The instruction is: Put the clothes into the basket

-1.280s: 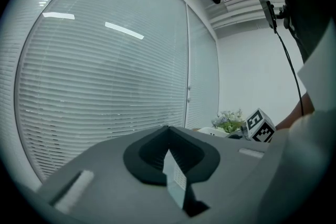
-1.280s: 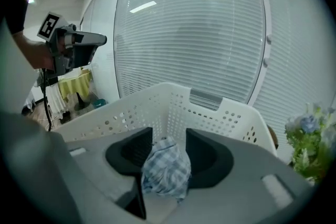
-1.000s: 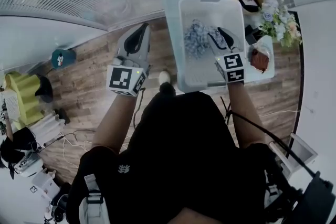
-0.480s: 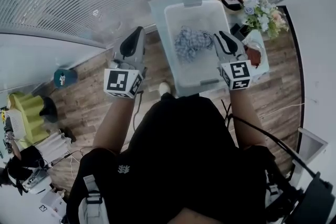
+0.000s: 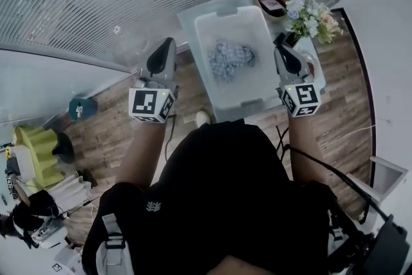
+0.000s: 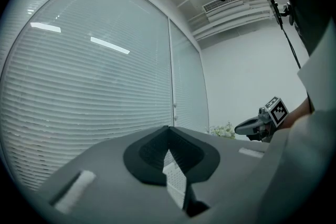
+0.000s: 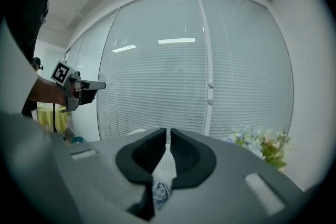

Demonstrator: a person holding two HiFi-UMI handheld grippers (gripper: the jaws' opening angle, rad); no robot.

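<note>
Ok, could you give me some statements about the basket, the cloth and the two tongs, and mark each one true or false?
1. The patterned cloth lies inside the basket. True.
2. The left tongs hold a garment. False: they are shut and empty.
3. Flowers stand near the basket. True.
4. The right tongs grip the cloth. False: they have just been closing with nothing between them, to the right of the basket.
</note>
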